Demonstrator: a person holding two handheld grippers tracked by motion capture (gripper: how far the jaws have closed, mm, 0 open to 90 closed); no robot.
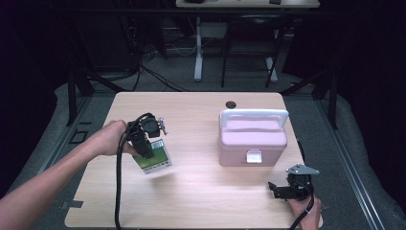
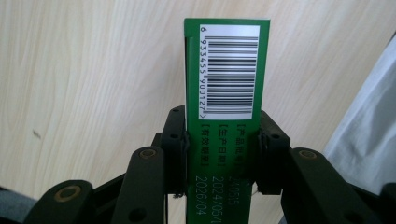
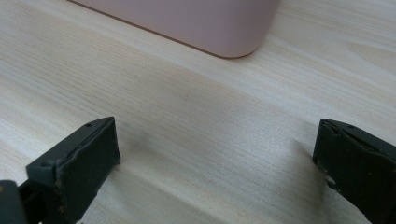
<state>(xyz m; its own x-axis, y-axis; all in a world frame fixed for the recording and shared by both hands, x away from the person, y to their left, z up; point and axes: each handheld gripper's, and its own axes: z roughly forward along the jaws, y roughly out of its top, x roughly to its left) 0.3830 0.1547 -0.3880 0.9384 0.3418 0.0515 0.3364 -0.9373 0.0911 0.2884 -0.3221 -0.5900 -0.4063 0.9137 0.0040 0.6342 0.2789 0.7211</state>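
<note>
A flat green and white box [image 1: 154, 157] hangs above the left half of the wooden table [image 1: 191, 201], and my left gripper [image 1: 145, 149] is shut on it. In the left gripper view the two black jaws press on the narrow sides of the green box [image 2: 225, 93], whose barcode label faces the camera. A pink lidded case [image 1: 252, 138] with a white handle and a white latch stands closed on the right half of the table. My right gripper [image 1: 279, 190] rests near the front right corner, in front of the case. Its jaws stand wide apart over bare wood [image 3: 217, 154], with a corner of the pink case [image 3: 196, 23] beyond them.
A small black disc [image 1: 231, 104] lies near the table's far edge, behind the case. Black stands and a second table's legs [image 1: 198, 48] are on the floor beyond. A cable [image 1: 118, 191] trails from the left gripper to the front edge.
</note>
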